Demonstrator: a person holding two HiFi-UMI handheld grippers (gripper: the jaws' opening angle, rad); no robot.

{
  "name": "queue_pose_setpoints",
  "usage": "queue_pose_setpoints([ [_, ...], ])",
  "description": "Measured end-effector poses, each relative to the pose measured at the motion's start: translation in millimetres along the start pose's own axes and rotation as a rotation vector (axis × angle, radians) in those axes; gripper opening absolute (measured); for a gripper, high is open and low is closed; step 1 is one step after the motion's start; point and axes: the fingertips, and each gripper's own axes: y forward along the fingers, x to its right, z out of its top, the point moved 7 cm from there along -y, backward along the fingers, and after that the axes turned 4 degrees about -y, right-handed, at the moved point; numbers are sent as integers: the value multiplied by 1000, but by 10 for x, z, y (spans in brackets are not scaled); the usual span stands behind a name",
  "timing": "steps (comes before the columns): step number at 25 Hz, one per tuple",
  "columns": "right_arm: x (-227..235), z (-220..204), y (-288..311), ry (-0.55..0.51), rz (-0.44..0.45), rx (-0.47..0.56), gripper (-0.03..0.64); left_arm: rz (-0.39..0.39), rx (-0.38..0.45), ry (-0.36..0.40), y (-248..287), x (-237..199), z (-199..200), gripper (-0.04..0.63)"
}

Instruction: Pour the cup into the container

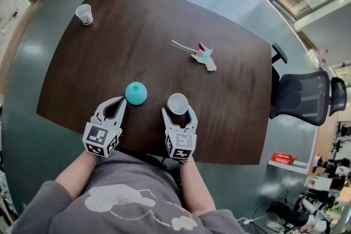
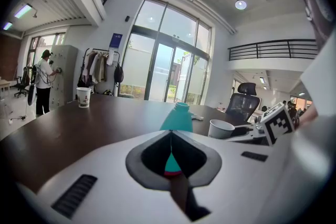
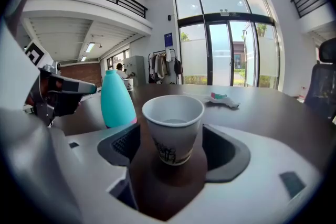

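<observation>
Between the wide-open jaws of the right tongs (image 1: 178, 110) stands a paper cup (image 1: 177, 103), upright on the brown table (image 1: 137, 35) and not squeezed yet. The left tongs (image 1: 120, 101) are shut tight and hold nothing. A teal bottle (image 1: 136, 93) stands just past their tip. I think grabbing is the step now: the right tongs must close softly on the cup, then lift and tip it over the bottle. Far beyond the left tongs sits a second cup (image 1: 84, 13). Two tongs, two cups, one bottle.
</observation>
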Motion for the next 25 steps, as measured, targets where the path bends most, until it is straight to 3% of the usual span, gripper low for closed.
queue_pose_setpoints([
  [15,17,97,270,-19,-47,18,342,-32,-31,-14,115,-98,-1,8],
  [25,43,97,274,-12,-49,32,308,-26,-33,-12,141,-122,0,8],
])
